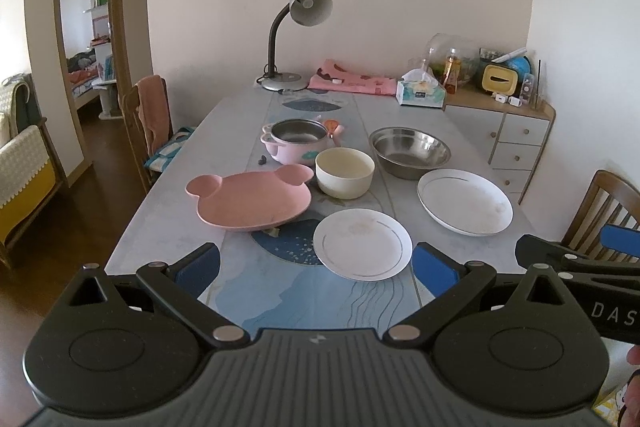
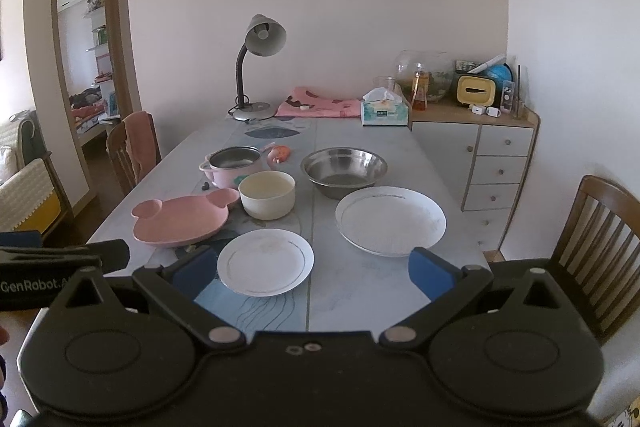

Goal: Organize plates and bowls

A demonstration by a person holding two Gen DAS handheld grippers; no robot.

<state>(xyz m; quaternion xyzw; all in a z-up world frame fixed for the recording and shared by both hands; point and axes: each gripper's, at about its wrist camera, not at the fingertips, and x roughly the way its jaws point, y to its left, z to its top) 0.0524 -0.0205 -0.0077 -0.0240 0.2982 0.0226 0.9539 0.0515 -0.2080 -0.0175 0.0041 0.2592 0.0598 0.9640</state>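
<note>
While both tongs gape empty | lamp, tissue box behind dishes

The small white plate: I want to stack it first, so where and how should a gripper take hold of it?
Probably the near rim of the small white plate, approached low from the table's near edge. It lies flat, closest to the open left gripper, its upturned rim clear of the pink plate.
</note>
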